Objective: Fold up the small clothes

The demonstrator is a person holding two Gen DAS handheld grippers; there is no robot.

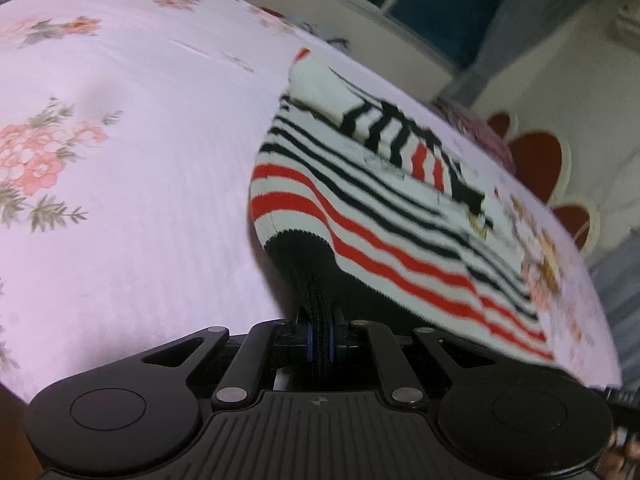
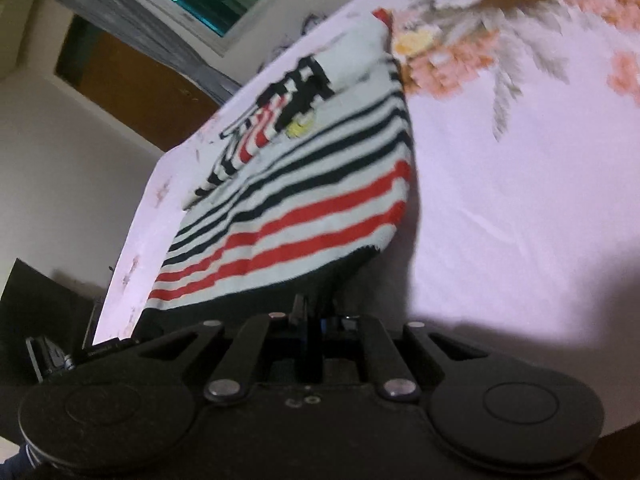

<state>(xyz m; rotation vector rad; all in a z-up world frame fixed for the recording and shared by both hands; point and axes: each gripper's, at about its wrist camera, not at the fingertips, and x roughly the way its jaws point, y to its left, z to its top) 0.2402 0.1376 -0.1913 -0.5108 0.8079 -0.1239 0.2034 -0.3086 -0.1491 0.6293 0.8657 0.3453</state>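
At 6 o'clock in the left wrist view, the left gripper [image 1: 320, 334] has its fingers pressed together on the black ribbed hem of a small knitted sweater with white, red and black stripes [image 1: 360, 200]; the pinched hem bunches into a ridge running between them. From there the sweater spreads toward 1 o'clock across a bed covered by a pale pink sheet printed with peach flowers [image 1: 120, 160], one striped sleeve folded over its body. Beyond the bed's edge, at 3 o'clock, red heart-like shapes show on a pale wall, and a dark window [image 1: 420, 4] sits at 12 o'clock.

In the right wrist view, the right gripper [image 2: 314, 316] at 6 o'clock likewise has its fingers closed on the dark hem at the sweater's opposite lower corner, which is lifted off the sheet and casts a shadow on it. The sweater stretches toward 11 o'clock, a small yellow motif near the folded sleeve. No containers are visible.
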